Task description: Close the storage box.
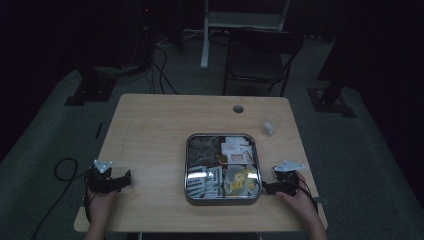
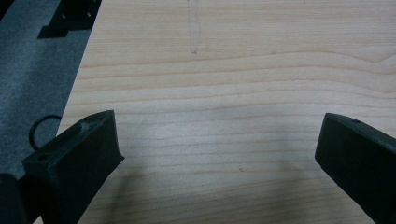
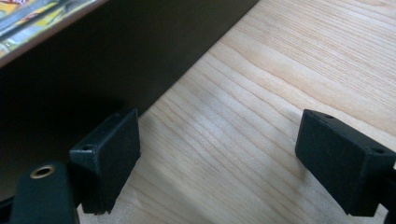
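Left gripper rests on the table, jaws wide apart, empty. Right gripper, likewise spread and empty, sits just beside the tray wall, near the table's front.

A square metal tray of packets sits flat on the table's right half.

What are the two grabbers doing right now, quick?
Left gripper: open, holding nothing, over the bare table.
Right gripper: open, holding nothing, right beside the tray.
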{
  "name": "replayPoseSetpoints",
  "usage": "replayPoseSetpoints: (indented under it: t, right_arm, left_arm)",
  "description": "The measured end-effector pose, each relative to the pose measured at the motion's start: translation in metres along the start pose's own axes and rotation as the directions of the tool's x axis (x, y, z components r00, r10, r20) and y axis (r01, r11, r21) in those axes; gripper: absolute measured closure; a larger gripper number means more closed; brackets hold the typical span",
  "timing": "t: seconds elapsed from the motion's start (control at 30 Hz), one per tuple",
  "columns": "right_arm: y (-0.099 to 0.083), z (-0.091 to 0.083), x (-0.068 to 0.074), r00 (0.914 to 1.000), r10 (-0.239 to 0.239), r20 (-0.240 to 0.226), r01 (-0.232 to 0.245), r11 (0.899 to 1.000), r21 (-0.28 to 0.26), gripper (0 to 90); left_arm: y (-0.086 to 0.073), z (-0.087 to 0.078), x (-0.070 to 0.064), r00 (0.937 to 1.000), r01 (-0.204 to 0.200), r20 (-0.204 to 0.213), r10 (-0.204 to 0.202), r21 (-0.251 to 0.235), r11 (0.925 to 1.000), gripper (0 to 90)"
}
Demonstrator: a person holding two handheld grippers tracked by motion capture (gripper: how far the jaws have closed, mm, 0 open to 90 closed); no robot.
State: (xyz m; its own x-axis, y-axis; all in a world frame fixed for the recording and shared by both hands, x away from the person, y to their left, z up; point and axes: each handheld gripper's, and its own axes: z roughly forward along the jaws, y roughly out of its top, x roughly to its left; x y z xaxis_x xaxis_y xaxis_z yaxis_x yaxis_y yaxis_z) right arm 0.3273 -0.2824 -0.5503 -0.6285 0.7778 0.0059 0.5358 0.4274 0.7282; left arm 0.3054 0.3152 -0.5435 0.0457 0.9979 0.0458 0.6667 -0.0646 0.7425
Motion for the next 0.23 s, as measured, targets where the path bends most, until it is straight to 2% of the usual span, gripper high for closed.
replayPoseSetpoints:
  t: [0.23]
  right_arm:
    - [0.0,0.0,0.0,1.0,0.0,0.0,0.0,1.0,0.0,13.5]
  left_arm:
    - [0.0004,0.0008,0.0011,1.0,0.002,0.002,-0.002,0.009,1.0,0.5]
